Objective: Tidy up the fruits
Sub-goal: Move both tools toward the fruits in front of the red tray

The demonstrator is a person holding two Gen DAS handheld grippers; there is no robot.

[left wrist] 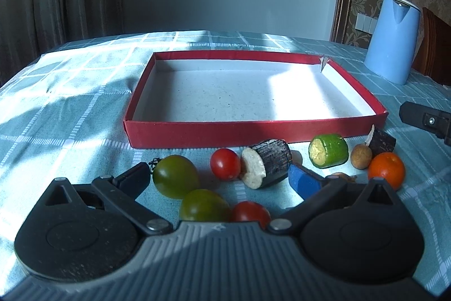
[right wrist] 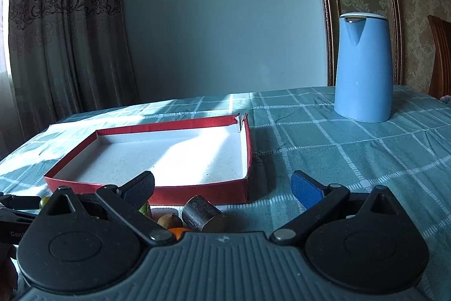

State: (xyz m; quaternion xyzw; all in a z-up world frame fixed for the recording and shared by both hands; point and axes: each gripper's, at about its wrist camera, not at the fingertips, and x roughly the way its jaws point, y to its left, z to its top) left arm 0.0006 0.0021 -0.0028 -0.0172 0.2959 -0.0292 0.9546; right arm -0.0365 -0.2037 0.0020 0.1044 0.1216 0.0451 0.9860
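Observation:
A shallow red box (left wrist: 253, 129) with a white floor lies open on the checked cloth; it also shows in the right wrist view (right wrist: 197, 188). In front of it lie two green tomatoes (left wrist: 175, 180), two red cherry tomatoes (left wrist: 225, 167), a dark cut stalk piece (left wrist: 267, 162), a green cut piece (left wrist: 328, 151), a brown longan (left wrist: 360, 156), another dark piece (left wrist: 380, 141) and a small orange (left wrist: 386, 170). My left gripper (left wrist: 220, 182) is open, its fingers either side of the tomatoes. My right gripper (right wrist: 224, 188) is open and empty, above a dark piece (right wrist: 201, 213).
A tall blue kettle (left wrist: 393, 38) stands on the cloth at the back right, also in the right wrist view (right wrist: 363, 66). Curtains hang at the left. A wooden chair (right wrist: 439, 55) stands at the far right. The right gripper's tip (left wrist: 425, 120) shows at the right edge.

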